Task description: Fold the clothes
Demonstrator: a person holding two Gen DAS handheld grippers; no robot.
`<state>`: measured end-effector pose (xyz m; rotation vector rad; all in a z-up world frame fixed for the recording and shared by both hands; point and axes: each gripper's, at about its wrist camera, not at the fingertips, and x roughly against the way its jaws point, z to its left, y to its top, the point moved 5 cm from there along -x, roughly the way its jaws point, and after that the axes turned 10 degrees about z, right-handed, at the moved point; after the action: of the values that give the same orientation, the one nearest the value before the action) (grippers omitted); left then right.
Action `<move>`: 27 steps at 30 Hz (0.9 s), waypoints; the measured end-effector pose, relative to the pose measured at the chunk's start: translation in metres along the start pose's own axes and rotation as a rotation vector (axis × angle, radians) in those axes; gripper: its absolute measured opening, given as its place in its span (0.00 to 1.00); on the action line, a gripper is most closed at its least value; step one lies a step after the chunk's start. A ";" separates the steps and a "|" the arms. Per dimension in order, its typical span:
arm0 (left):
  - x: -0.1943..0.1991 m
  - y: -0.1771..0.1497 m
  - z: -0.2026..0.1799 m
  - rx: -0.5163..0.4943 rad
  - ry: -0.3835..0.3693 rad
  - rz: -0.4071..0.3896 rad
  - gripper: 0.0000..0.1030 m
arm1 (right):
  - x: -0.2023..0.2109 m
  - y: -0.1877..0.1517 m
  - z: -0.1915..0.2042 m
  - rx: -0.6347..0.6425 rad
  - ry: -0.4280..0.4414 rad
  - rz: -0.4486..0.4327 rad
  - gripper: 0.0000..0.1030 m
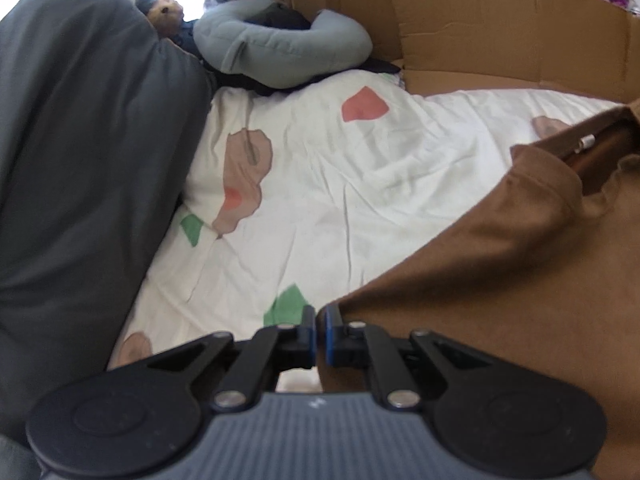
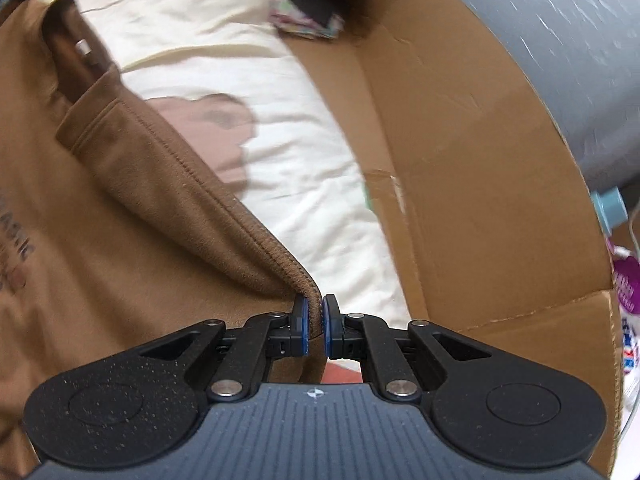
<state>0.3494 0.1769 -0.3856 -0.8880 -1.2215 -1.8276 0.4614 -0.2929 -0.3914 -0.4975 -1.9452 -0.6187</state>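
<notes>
Both claws clamp the brown T-shirt (image 1: 500, 280) spread over the patterned quilt (image 1: 340, 168), left gripper (image 1: 320, 334) and right gripper (image 2: 315, 330) apparently pinching shoulder seams; even tension should keep the fold square.

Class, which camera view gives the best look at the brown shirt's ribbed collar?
The right wrist view: the collar of the brown shirt shows its ribbing, opening and inner label close up. The left wrist view catches the collar only small, near the right edge.
</notes>
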 end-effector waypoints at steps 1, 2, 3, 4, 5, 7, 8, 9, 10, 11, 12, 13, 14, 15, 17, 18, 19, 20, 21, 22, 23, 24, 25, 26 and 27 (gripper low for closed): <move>-0.006 0.006 0.000 -0.001 0.004 -0.001 0.04 | -0.005 0.002 -0.001 -0.011 -0.006 0.008 0.05; -0.011 0.012 0.000 -0.006 0.010 -0.004 0.04 | -0.010 0.004 -0.002 -0.021 -0.010 0.016 0.05; -0.016 0.019 0.000 -0.010 0.017 -0.006 0.04 | -0.015 0.006 -0.003 -0.030 -0.014 0.025 0.05; -0.021 0.025 0.000 -0.015 0.023 -0.009 0.04 | -0.020 0.008 -0.005 -0.041 -0.017 0.032 0.05; -0.026 0.032 0.000 -0.020 0.030 -0.010 0.04 | -0.023 0.010 -0.008 -0.053 -0.021 0.035 0.05; -0.034 0.045 0.001 -0.032 0.044 -0.013 0.04 | -0.030 0.014 -0.012 -0.077 -0.028 0.039 0.05; -0.037 0.051 0.002 -0.036 0.048 -0.014 0.04 | -0.033 0.016 -0.015 -0.089 -0.033 0.039 0.05; -0.041 0.058 0.004 -0.038 0.052 -0.017 0.04 | -0.036 0.017 -0.017 -0.100 -0.037 0.038 0.05; -0.044 0.064 0.005 -0.039 0.057 -0.019 0.04 | -0.039 0.019 -0.019 -0.112 -0.042 0.038 0.05; -0.047 0.070 0.007 -0.040 0.063 -0.023 0.04 | -0.042 0.021 -0.021 -0.123 -0.042 0.039 0.05; -0.050 0.076 0.009 -0.040 0.068 -0.025 0.04 | -0.045 0.023 -0.023 -0.135 -0.040 0.040 0.05; -0.053 0.082 0.011 -0.042 0.072 -0.027 0.04 | -0.048 0.025 -0.025 -0.146 -0.039 0.041 0.05; -0.056 0.088 0.012 -0.045 0.076 -0.029 0.04 | -0.050 0.027 -0.026 -0.154 -0.037 0.042 0.05; -0.060 0.095 0.014 -0.047 0.079 -0.031 0.04 | -0.053 0.029 -0.027 -0.161 -0.035 0.043 0.05; -0.068 0.107 0.016 -0.045 0.076 -0.030 0.04 | -0.057 0.033 -0.030 -0.172 -0.035 0.046 0.05; -0.072 0.113 0.017 -0.045 0.075 -0.030 0.04 | -0.060 0.035 -0.033 -0.179 -0.032 0.049 0.05; -0.077 0.118 0.017 -0.049 0.076 -0.031 0.04 | -0.063 0.036 -0.035 -0.188 -0.028 0.052 0.05; -0.081 0.124 0.017 -0.052 0.078 -0.033 0.04 | -0.066 0.038 -0.038 -0.196 -0.024 0.055 0.05; -0.085 0.130 0.016 -0.057 0.079 -0.036 0.04 | -0.069 0.039 -0.041 -0.201 -0.026 0.056 0.05; -0.088 0.136 0.016 -0.062 0.079 -0.040 0.04 | -0.072 0.041 -0.044 -0.205 -0.030 0.058 0.05; -0.091 0.141 0.016 -0.065 0.078 -0.045 0.04 | -0.075 0.042 -0.047 -0.210 -0.033 0.059 0.05; -0.093 0.146 0.017 -0.065 0.075 -0.050 0.04 | -0.078 0.043 -0.050 -0.217 -0.036 0.059 0.05; -0.095 0.152 0.017 -0.065 0.073 -0.055 0.04 | -0.080 0.045 -0.053 -0.225 -0.038 0.060 0.05; -0.098 0.157 0.018 -0.066 0.071 -0.059 0.04 | -0.082 0.046 -0.056 -0.230 -0.040 0.062 0.05; -0.101 0.161 0.018 -0.068 0.070 -0.063 0.04 | -0.085 0.048 -0.059 -0.235 -0.041 0.063 0.05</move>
<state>0.5402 0.1728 -0.3982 -0.8243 -1.1619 -1.9444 0.5663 -0.2986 -0.4361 -0.7204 -1.8968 -0.8066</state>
